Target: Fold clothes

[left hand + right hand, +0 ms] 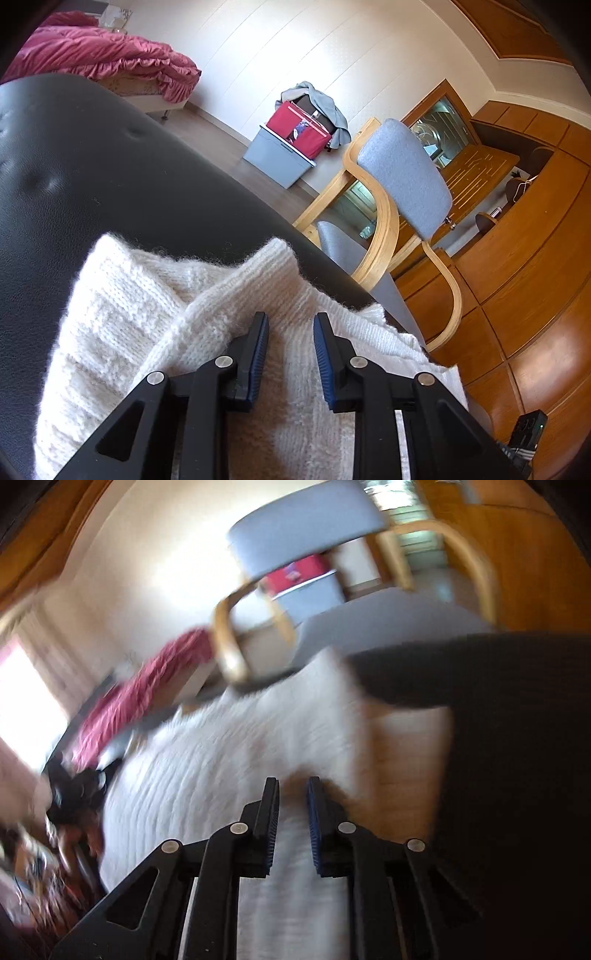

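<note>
A black padded surface (92, 177) carries the white knitted sweater (122, 325), which lies bunched at its edge. By the far wall a grey bin (275, 158) holds a red box (299, 129) and a dark case, with a grey cloth (325, 107) draped over them. The left gripper (290, 323) hangs over the knit, jaws partly apart, pads clear of it. The right gripper (291, 786), blurred, stands narrowly apart with knit between its pads; whether it grips I cannot tell.
</note>
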A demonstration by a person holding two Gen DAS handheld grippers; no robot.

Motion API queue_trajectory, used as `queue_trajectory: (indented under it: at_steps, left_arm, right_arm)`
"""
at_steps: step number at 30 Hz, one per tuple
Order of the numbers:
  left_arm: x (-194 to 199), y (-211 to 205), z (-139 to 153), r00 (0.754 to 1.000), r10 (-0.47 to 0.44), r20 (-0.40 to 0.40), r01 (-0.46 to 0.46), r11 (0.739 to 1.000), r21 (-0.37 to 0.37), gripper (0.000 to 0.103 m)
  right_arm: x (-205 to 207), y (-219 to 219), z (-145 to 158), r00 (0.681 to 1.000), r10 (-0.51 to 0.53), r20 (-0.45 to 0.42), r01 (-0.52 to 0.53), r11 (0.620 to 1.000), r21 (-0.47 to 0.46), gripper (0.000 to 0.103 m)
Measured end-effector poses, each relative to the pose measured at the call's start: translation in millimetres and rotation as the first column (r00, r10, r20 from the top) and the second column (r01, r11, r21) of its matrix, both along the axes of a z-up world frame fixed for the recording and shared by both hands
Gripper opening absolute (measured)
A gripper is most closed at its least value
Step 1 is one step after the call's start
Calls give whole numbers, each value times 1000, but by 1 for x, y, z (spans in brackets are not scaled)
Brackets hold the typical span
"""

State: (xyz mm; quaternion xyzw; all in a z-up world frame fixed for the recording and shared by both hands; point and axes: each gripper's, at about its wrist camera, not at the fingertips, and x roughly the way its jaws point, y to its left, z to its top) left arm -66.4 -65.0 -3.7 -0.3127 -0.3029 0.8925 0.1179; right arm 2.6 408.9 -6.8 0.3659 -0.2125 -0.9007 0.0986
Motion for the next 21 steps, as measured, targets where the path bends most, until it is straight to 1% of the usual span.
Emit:
queue_trajectory:
  at_steps: [1, 2, 3, 4, 5, 6, 7, 8, 10, 12, 13, 14, 15, 16, 18, 19, 21]
  left_arm:
    - [9, -1, 6, 999, 8, -46, -9, 1000, -8, 27]
    - [18, -2, 13, 996, 16, -93, -18, 1000, -15, 27]
    - [27, -3, 19, 990, 24, -139, -27, 999, -22, 27]
    - [37, -4, 25, 983, 30, -181, -36, 999, -29, 27]
    - [47, -6, 30, 975, 34, -218, -43, 998, -37, 28]
    - [57, -8, 33, 969, 38, -245, -50, 998, -45, 28]
    - [67, -11, 34, 965, 41, -259, -56, 997, -52, 29]
    - [74, -15, 34, 965, 42, -258, -59, 997, -59, 29]
    - [82, -26, 30, 976, 46, -214, -60, 996, -63, 29]
    - [88, -44, 24, 982, 78, -172, -86, 995, -43, 29]
    - [91, -53, 22, 983, 99, -154, -105, 994, -30, 29]
    - [94, -62, 20, 983, 125, -138, -129, 992, -17, 29]
    - [97, -71, 18, 980, 156, -123, -158, 987, -6, 29]
    - [100, -76, 17, 978, 177, -110, -178, 984, 3, 29]
    - [102, -80, 18, 978, 184, -93, -184, 983, 15, 29]
    - [101, -74, 21, 983, 160, -94, -161, 987, 3, 29]
    - [96, -53, 28, 991, 86, -100, -91, 995, -43, 29]
  right_arm:
    - [6, 8, 2, 1000, -15, -19, 14, 1000, -28, 15]
    - [12, 16, 4, 999, -29, -38, 27, 998, -56, 19]
    - [19, 24, 6, 997, -44, -56, 39, 996, -85, 19]
    - [28, 30, 10, 995, -46, -93, 35, 992, -118, 20]
    - [35, 32, 12, 992, -34, -119, 18, 991, -131, 20]
    - [40, 29, 15, 990, -5, -143, -15, 991, -136, 23]
    - [40, 24, 16, 988, 26, -155, -46, 990, -132, 26]
    - [39, 15, 18, 984, 69, -166, -88, 990, -113, 26]
    - [34, -8, 20, 972, 155, -176, -167, 984, -55, 27]
    - [36, -30, 19, 969, 208, -132, -205, 978, 36, 29]
    - [37, -40, 18, 967, 232, -108, -224, 971, 81, 31]
    - [36, -47, 15, 973, 223, -67, -212, 968, 131, 32]
    - [36, -47, 13, 979, 199, -49, -190, 971, 145, 32]
    - [35, -47, 12, 984, 174, -30, -167, 973, 159, 32]
    - [38, -36, 12, 988, 152, -33, -147, 983, 113, 32]
    - [41, -32, 13, 989, 142, -33, -139, 986, 92, 32]
    - [35, -28, 10, 989, 144, -31, -142, 988, 60, 32]
